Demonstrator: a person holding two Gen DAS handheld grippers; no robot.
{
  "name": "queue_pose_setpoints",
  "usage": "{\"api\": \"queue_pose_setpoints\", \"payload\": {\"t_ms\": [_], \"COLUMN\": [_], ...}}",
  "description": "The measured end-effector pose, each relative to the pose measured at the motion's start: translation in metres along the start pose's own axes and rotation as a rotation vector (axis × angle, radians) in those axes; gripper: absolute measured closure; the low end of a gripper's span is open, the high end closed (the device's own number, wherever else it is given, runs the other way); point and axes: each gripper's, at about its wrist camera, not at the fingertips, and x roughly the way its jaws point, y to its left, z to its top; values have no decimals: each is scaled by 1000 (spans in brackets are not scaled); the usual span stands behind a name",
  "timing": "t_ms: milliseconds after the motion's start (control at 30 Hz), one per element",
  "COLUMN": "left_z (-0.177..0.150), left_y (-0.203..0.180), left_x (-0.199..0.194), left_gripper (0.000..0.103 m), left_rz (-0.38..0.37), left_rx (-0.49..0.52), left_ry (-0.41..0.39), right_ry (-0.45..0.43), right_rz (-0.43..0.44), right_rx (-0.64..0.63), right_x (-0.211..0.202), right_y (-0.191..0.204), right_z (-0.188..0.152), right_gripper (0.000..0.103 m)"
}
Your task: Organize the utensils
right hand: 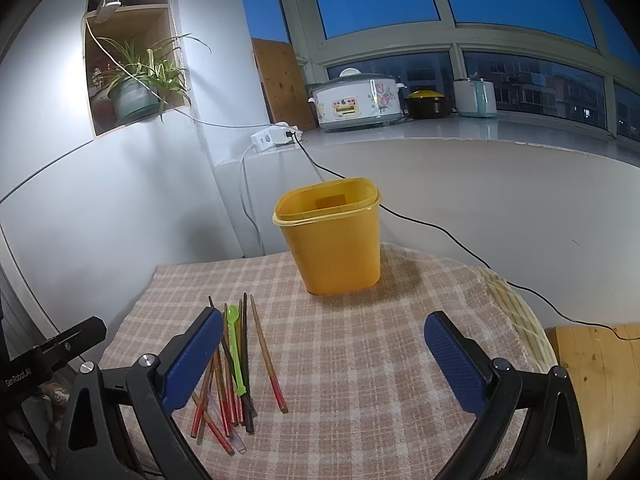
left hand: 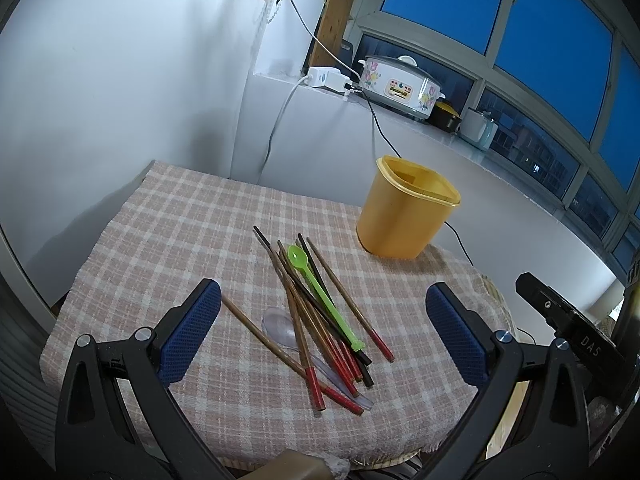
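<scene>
A pile of several red-tipped brown and black chopsticks (left hand: 316,320) lies on the checked cloth with a green plastic spoon (left hand: 320,292) on top and a clear plastic spoon (left hand: 280,330) beneath. The pile also shows in the right wrist view (right hand: 236,372). An empty yellow plastic container (left hand: 404,208) stands upright behind the pile to the right; it also shows in the right wrist view (right hand: 332,236). My left gripper (left hand: 324,332) is open, its jaws either side of the pile and above it. My right gripper (right hand: 324,360) is open and empty, to the right of the pile.
The checked cloth (left hand: 168,240) covers a small round table with a bamboo mat edge (right hand: 520,320). A black cable (right hand: 440,232) runs behind the container. A rice cooker (right hand: 356,100), pots and a power strip (right hand: 272,136) sit on the white ledge. A wooden board (right hand: 600,380) lies at right.
</scene>
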Motion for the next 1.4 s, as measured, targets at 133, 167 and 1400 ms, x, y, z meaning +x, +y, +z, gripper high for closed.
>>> {"api": "queue_pose_setpoints", "payload": {"t_ms": [133, 167, 1400], "left_z": [-2, -4, -25], "left_y": [0, 1, 76], "left_x": [5, 6, 92], "left_gripper": [0, 0, 55], "left_rz": [8, 8, -71], "left_rx": [2, 0, -240], "left_ry": [11, 14, 331], "right_ry": [8, 12, 362], "right_rz": [-3, -4, 240], "right_rx": [4, 5, -36], "right_x": [4, 5, 117], "right_y": [-1, -2, -13], "right_z": [0, 0, -14], "right_gripper": [1, 1, 36]}}
